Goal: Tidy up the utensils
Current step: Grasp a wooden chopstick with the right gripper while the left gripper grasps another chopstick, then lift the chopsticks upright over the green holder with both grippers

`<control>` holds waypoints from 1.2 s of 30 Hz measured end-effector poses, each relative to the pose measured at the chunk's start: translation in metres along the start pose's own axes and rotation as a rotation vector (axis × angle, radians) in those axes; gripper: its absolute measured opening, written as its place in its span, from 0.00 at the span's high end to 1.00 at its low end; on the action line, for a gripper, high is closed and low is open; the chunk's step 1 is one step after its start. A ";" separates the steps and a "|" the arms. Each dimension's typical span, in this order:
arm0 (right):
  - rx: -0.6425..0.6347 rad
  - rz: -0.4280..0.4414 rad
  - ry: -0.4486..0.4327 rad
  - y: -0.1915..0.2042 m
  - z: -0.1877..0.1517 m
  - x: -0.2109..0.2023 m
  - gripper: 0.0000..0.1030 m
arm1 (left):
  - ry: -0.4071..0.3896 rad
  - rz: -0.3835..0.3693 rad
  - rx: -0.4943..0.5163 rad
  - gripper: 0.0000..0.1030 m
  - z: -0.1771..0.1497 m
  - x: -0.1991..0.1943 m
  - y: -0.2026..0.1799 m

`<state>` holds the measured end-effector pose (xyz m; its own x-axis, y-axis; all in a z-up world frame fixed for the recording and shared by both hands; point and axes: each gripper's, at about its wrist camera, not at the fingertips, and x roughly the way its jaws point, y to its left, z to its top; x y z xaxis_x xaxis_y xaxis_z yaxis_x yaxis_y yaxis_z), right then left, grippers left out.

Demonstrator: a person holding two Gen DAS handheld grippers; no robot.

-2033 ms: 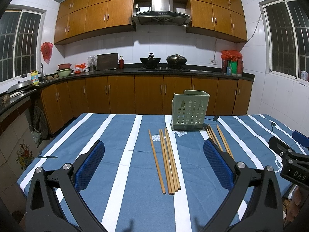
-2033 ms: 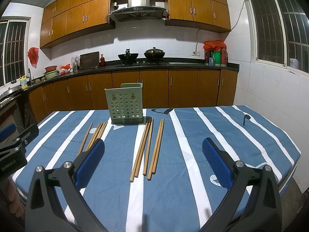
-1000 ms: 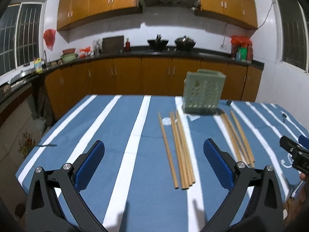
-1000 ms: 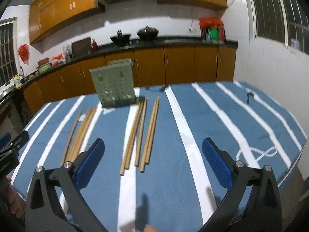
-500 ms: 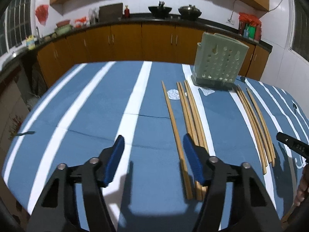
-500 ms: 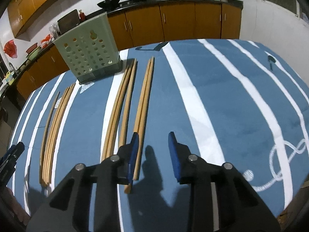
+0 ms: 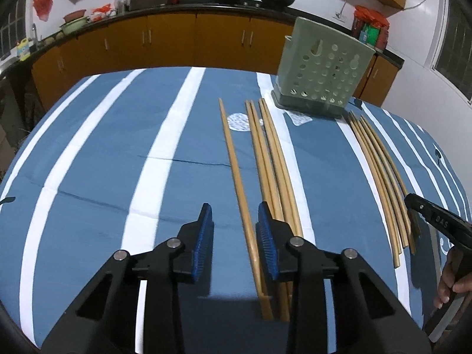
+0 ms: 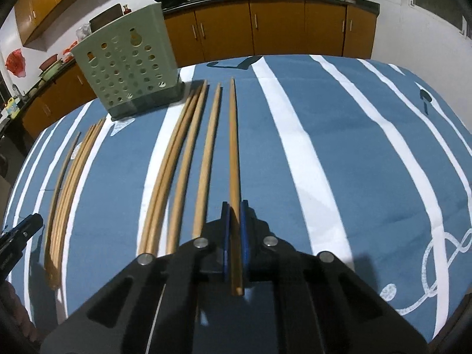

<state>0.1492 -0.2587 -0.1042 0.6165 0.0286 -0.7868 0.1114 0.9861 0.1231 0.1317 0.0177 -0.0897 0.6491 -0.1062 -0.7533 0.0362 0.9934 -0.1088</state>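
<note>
At lower centre, the right gripper (image 8: 233, 230) has clamped the rightmost chopstick (image 8: 233, 147), having stood wide a second ago. The left gripper (image 7: 236, 236) is closing around a lone chopstick (image 7: 236, 177), pads not yet pressing. Both pickups look imminent; the holder (image 8: 126, 70) waits upper left on the desk (image 8: 339, 147).

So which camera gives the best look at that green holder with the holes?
The right wrist view: the green perforated utensil holder shows its whole holed face unobstructed. The left wrist view also shows the whole holder, but a bit smaller and further off.
</note>
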 end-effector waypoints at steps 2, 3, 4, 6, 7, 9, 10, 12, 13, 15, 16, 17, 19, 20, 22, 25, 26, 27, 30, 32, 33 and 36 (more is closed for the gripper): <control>-0.001 -0.004 -0.001 -0.001 0.000 0.000 0.92 | 0.012 -0.006 0.007 0.72 0.000 0.003 -0.002; -0.003 -0.007 -0.002 0.000 0.000 0.000 0.92 | 0.018 -0.008 0.009 0.73 0.000 0.004 -0.003; -0.007 -0.011 -0.003 0.000 0.000 0.000 0.92 | 0.028 -0.011 0.014 0.76 -0.001 0.007 -0.004; -0.010 -0.013 -0.004 0.000 -0.001 0.000 0.91 | 0.049 -0.009 0.021 0.81 -0.002 0.011 -0.006; -0.010 -0.014 -0.004 0.000 -0.001 0.000 0.91 | 0.051 -0.004 0.023 0.84 -0.003 0.012 -0.006; -0.016 -0.016 -0.006 0.002 -0.002 0.000 0.91 | 0.048 0.011 0.033 0.87 -0.002 0.013 -0.006; -0.021 -0.017 -0.007 0.002 -0.001 -0.001 0.91 | 0.049 0.016 0.035 0.90 -0.001 0.014 -0.006; -0.028 -0.018 -0.006 0.002 0.000 0.000 0.92 | 0.053 0.014 0.032 0.91 0.003 0.017 -0.003; -0.027 -0.017 -0.006 0.002 0.002 0.001 0.92 | 0.055 0.018 0.031 0.92 0.007 0.019 0.000; -0.019 -0.021 -0.011 -0.001 0.007 0.005 0.92 | 0.052 0.037 0.033 0.92 0.014 0.024 0.004; -0.017 -0.025 -0.014 -0.002 0.009 0.006 0.92 | 0.051 0.041 0.033 0.92 0.016 0.027 0.006; -0.016 -0.034 -0.020 -0.003 0.013 0.009 0.92 | 0.048 0.044 0.033 0.92 0.020 0.029 0.009; -0.014 -0.043 -0.027 -0.005 0.018 0.013 0.92 | 0.045 0.050 0.035 0.92 0.024 0.033 0.011; -0.013 -0.047 -0.031 -0.006 0.020 0.015 0.92 | 0.041 0.050 0.036 0.92 0.025 0.034 0.012; -0.017 -0.053 -0.040 -0.007 0.022 0.017 0.92 | 0.035 0.049 0.037 0.92 0.025 0.035 0.013; -0.042 -0.065 -0.049 -0.006 0.020 0.016 0.92 | 0.027 0.051 0.047 0.92 0.023 0.034 0.012; -0.046 -0.067 -0.049 -0.005 0.019 0.015 0.92 | 0.027 0.051 0.048 0.92 0.023 0.034 0.012; -0.046 -0.066 -0.047 -0.005 0.018 0.015 0.92 | 0.028 0.051 0.050 0.92 0.022 0.033 0.012; -0.036 -0.059 -0.043 -0.008 0.015 0.012 0.92 | 0.032 0.055 0.066 0.92 0.018 0.030 0.010; -0.033 -0.060 -0.044 -0.009 0.012 0.010 0.91 | 0.033 0.059 0.081 0.92 0.016 0.029 0.009; -0.034 -0.060 -0.046 -0.009 0.011 0.009 0.92 | 0.031 0.062 0.086 0.92 0.014 0.028 0.008; -0.048 -0.065 -0.050 -0.008 0.009 0.009 0.92 | 0.032 0.069 0.105 0.92 0.013 0.028 0.006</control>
<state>0.1605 -0.2674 -0.1066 0.6472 -0.0427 -0.7611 0.1156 0.9924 0.0426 0.1596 0.0218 -0.1029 0.6286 -0.0372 -0.7768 0.0731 0.9973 0.0115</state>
